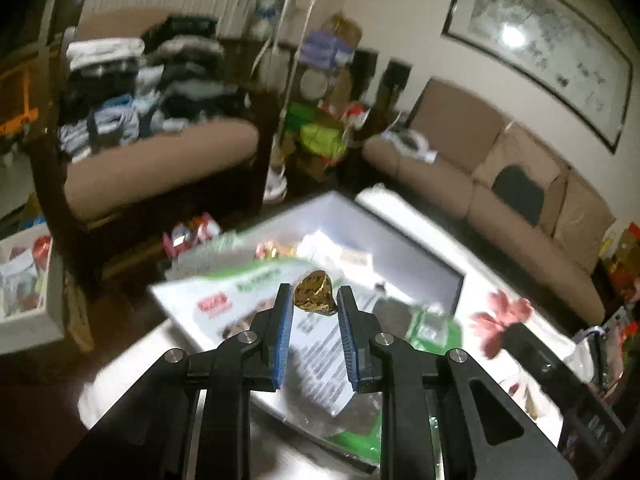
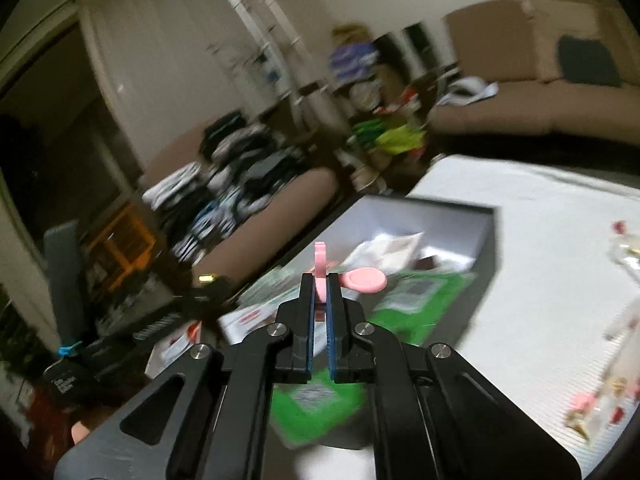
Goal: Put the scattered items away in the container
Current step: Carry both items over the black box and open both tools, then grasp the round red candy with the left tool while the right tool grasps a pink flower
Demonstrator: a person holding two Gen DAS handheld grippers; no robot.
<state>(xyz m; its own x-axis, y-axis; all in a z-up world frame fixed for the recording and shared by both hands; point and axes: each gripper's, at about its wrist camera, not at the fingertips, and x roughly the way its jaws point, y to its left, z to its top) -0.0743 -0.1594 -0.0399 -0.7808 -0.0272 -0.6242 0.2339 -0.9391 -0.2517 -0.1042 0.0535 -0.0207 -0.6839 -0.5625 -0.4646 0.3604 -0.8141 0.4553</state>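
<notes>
Gold-foil sweet (image 1: 314, 292): crinkled, reflective wrapper, lumpy and roughly heart-shaped, held at the tips of the left gripper (image 1: 315, 296). The jaws stand partly apart with the sweet spanning the gap, so the grip looks closed on it.

Pink clip (image 2: 320, 276): smooth matte plastic, flat, with a round disc end jutting to the right in the right wrist view. Its long part runs up out of the right gripper (image 2: 320, 288), whose jaws are nearly together and pinch it.

Container (image 2: 490, 236): a shallow rectangular box, dark outside, white inside, lying just ahead of and below both grippers. It already carries glossy green-and-white packets (image 2: 416, 308) and a white sachet (image 2: 390, 250).

Judgement: both items hang over or close to the box; release looks like the step in hand. Neither hand is clearly nearer.

The box rests on a white cloth-covered table (image 2: 540, 280). Motion blur limits detail.
</notes>
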